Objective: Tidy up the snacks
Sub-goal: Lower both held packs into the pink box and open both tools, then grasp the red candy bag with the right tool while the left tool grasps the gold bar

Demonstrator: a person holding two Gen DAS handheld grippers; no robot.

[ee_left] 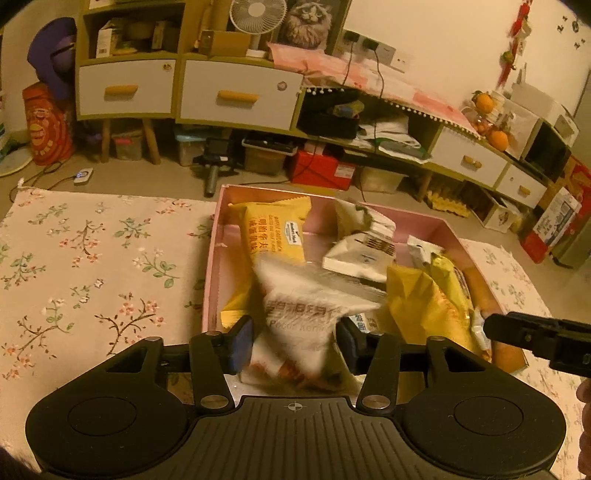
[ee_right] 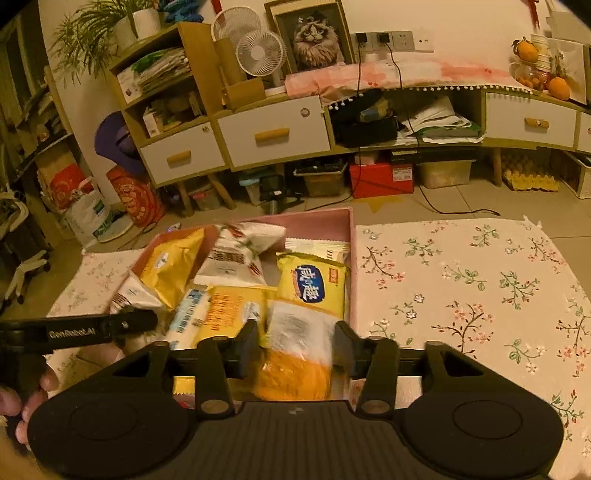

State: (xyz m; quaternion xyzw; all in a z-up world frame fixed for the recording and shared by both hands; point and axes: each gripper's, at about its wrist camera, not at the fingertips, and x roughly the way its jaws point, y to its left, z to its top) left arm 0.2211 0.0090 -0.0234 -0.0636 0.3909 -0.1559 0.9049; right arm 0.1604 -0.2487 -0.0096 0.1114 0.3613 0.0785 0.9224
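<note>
Both grippers hover over the shallow pink cardboard box (ee_left: 424,225) on the floral cloth, the left gripper (ee_left: 295,341) half-open astride a blurred white snack packet (ee_left: 303,314), the right gripper (ee_right: 295,345) loosely straddling an orange-and-clear pouch (ee_right: 295,354); it looks like drop-off, clear withdrawal next.

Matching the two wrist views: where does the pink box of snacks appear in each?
Left wrist view: the pink box fills the centre and right, beyond the left tool, with floral cloth to its left.
Right wrist view: the pink box lies centre-left, beyond the right tool, with floral cloth to its right.
Shared landmark: the white desk fan on the cabinet.
</note>
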